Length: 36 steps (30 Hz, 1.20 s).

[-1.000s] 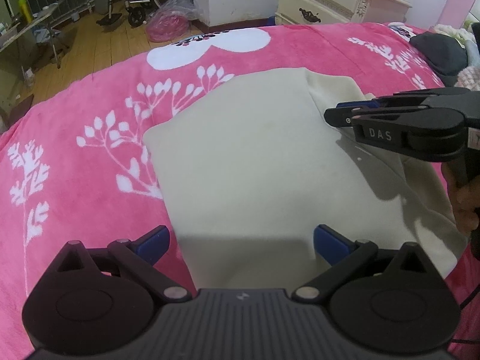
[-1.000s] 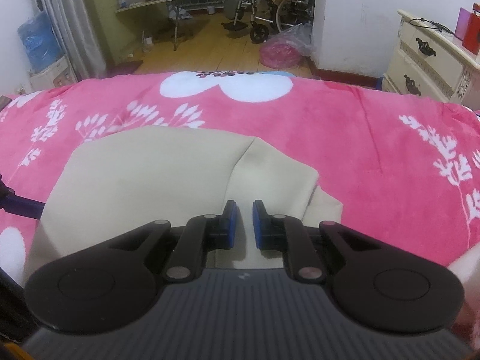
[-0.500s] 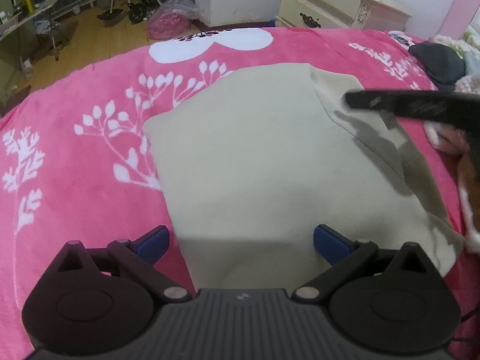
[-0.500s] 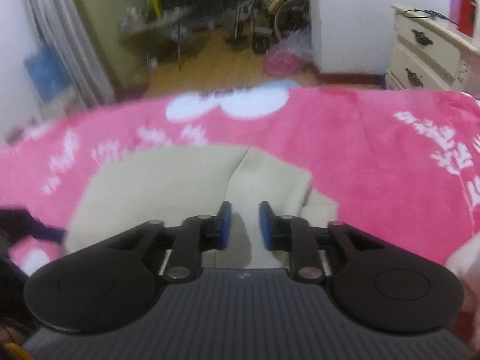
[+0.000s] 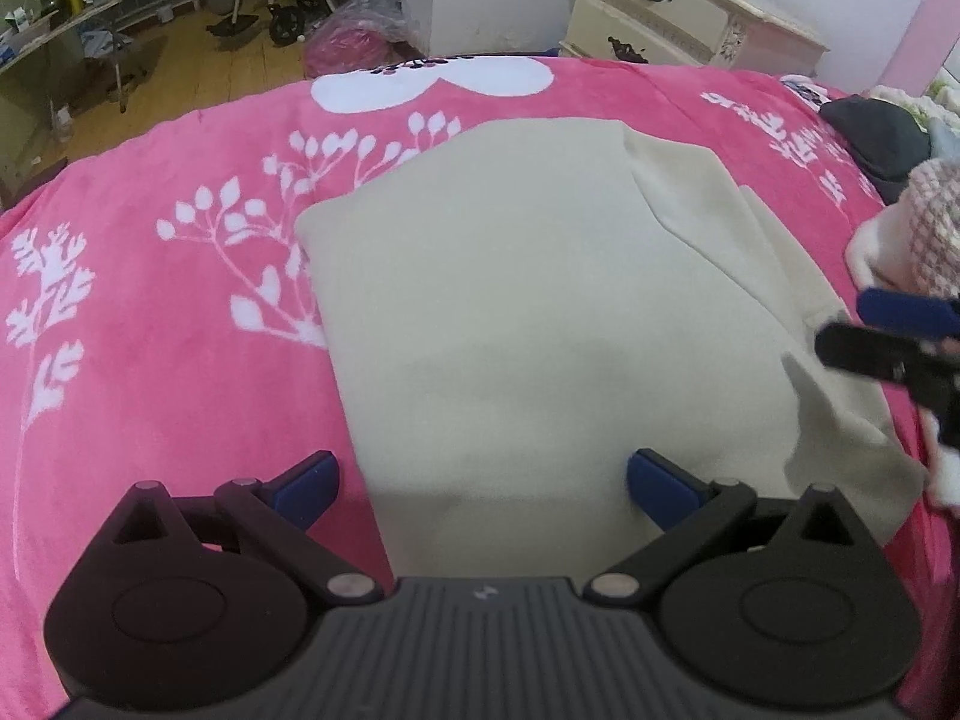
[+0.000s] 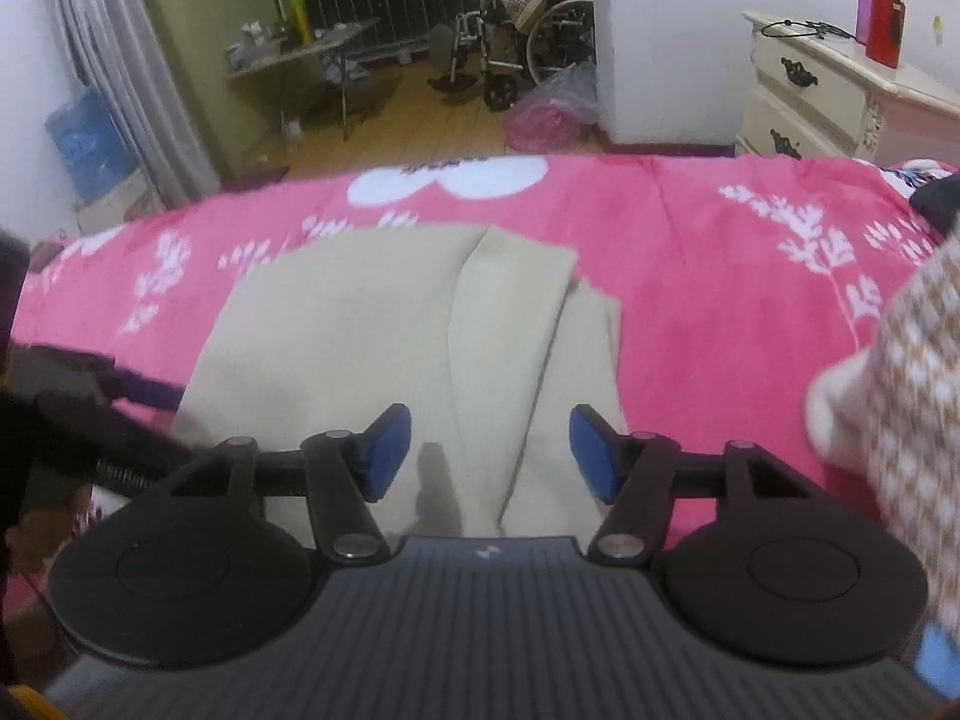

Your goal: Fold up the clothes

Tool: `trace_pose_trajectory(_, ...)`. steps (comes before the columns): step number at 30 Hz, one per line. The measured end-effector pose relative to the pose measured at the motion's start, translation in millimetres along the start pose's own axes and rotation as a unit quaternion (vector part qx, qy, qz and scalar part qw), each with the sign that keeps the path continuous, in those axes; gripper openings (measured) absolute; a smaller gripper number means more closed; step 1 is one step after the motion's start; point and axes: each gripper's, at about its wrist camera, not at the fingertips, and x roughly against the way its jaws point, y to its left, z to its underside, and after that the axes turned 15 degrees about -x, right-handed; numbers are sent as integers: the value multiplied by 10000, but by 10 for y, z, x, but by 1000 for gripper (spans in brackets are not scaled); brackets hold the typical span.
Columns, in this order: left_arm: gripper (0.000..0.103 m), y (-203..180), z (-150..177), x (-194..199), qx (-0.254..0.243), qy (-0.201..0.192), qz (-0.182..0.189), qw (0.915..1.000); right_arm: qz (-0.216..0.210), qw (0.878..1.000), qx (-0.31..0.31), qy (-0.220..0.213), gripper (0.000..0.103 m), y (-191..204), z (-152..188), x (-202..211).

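The cream garment (image 5: 540, 312) lies partly folded on the pink bed cover (image 5: 150, 312). Both the left tool (image 5: 483, 480) and the right tool (image 6: 489, 450), whose jaws have just been opening, gape empty. Its loose right flap could slip unfolded, or catch and drag on a passing tool.

L gripper (image 5: 483, 480) is held pointing steeply down, jaws spread wide, nothing pinched btwn the blue pads (image 5: 660, 483). R gripper (image 6: 489, 450) is tilted down at a shallower angle; its jaws have just been opening and are seen well apart, nothing gripped btwn them. A checked sleeve (image 6: 912, 396) is seen at R edge.
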Motion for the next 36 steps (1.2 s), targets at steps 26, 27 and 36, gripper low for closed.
trace_pose_trajectory(26, 103, -54, 160, 26, 67, 56, 160, 9998, 185, 9956, -723, 562, 83, -161, 388, -3)
trace_pose_trajectory(27, 103, -53, 160, 24, 74, 61, 161, 9998, 179, 9956, -718, 573, 84, -156, 398, -5)
trace_pose_trajectory(36, 103, -55, 164, 19, 96, 72, 161, 9998, 173, 9952, -754, 596, 87, -154, 413, -13)
